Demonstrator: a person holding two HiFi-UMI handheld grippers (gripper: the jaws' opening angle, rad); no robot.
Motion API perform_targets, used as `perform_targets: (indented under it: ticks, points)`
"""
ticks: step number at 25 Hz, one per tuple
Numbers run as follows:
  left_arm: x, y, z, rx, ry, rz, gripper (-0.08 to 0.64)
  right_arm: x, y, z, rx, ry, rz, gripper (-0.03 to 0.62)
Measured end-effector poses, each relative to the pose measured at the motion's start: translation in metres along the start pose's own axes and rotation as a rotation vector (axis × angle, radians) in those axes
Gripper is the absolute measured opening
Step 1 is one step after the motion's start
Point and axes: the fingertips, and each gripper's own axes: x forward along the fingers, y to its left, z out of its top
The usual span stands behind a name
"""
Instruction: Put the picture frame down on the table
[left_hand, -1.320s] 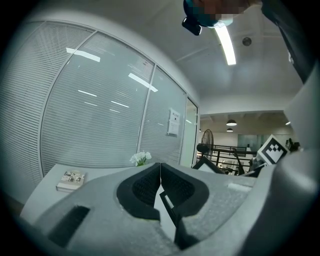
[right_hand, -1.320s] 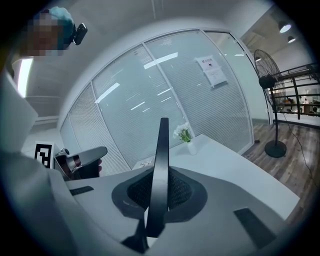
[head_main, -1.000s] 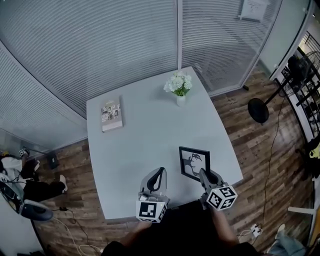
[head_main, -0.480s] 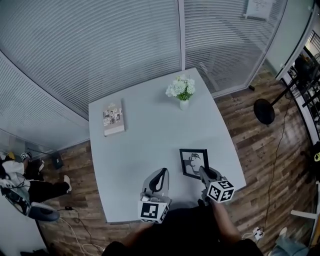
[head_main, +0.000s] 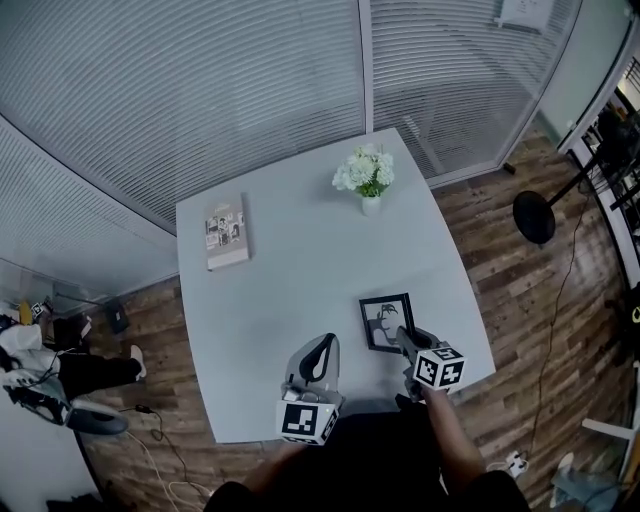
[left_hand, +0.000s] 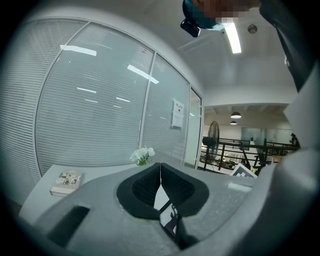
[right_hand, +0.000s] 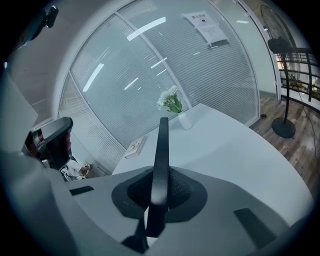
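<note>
The picture frame (head_main: 386, 321), black-edged with a dark silhouette print, is held low over the grey table (head_main: 300, 290) near its front right corner. My right gripper (head_main: 405, 339) is shut on the frame's near edge. In the right gripper view the frame (right_hand: 161, 150) stands edge-on between the pads, rising from my right gripper (right_hand: 159, 192). My left gripper (head_main: 321, 346) hovers over the table's front edge, left of the frame, holding nothing. In the left gripper view my left gripper (left_hand: 160, 172) has its tips together, and a sliver of the print shows below them.
A vase of white flowers (head_main: 365, 176) stands at the table's far right, and a book (head_main: 225, 232) lies at its far left. Glass walls with blinds run behind the table. A floor fan (head_main: 535, 215) stands on the wooden floor to the right. A person's legs (head_main: 70, 378) lie at the left.
My right gripper has sunk toward the table with the picture frame, which now looks smaller and lower. My left gripper has shifted only a little.
</note>
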Motion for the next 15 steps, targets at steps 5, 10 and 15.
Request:
perform_targets:
  ticks: [5,10,15]
  points:
    - [0.006,0.005,0.002,-0.006,-0.013,0.013,0.017,0.015,-0.010,-0.005,0.014,0.041,-0.001,0.032]
    - [0.009,0.008,-0.002,-0.009,-0.007,0.012,0.017,0.027,-0.021,-0.013,0.014,0.084,-0.027,0.034]
    - [0.010,0.012,-0.003,-0.016,0.003,0.012,0.017,0.034,-0.030,-0.015,0.015,0.105,-0.043,0.034]
